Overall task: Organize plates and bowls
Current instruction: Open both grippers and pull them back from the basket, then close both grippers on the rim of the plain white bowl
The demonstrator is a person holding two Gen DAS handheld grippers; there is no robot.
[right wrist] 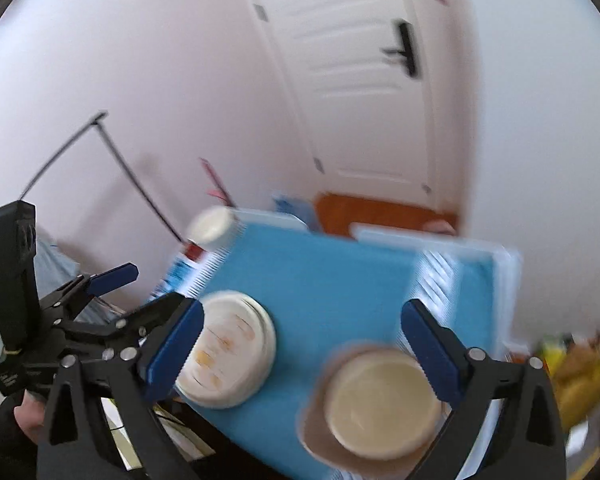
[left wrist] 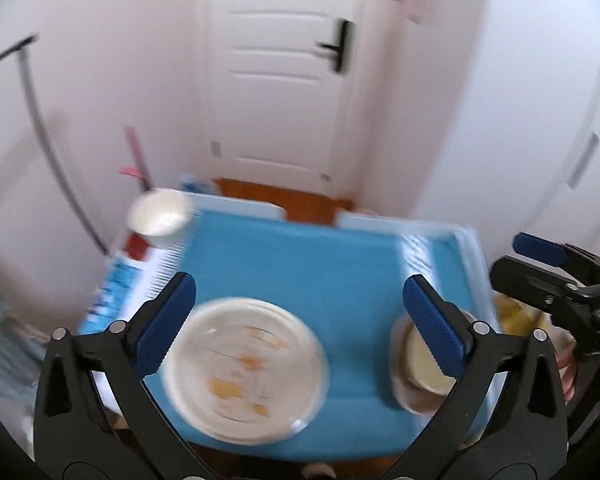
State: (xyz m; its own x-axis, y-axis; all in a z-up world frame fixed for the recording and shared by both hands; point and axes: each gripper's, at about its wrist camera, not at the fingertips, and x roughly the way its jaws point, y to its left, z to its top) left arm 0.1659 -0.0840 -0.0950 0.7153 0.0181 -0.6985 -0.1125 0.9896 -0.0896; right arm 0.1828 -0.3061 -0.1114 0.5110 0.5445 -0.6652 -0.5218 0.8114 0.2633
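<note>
While both tongs, left (left wrist: pixel 300 320) and right (right wrist: pixel 302 344), are gaping empty, I am clearing the plate stack (left wrist: pixel 244 368) and nested bowls (right wrist: pixel 380 400) without nudging them.

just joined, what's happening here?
A person holds two tongs above a blue mat. Both the left tongs and the right tongs are open and empty. A stack of plates sits on the mat, with a cream bowl beside it and a white cup at the far corner.
</note>
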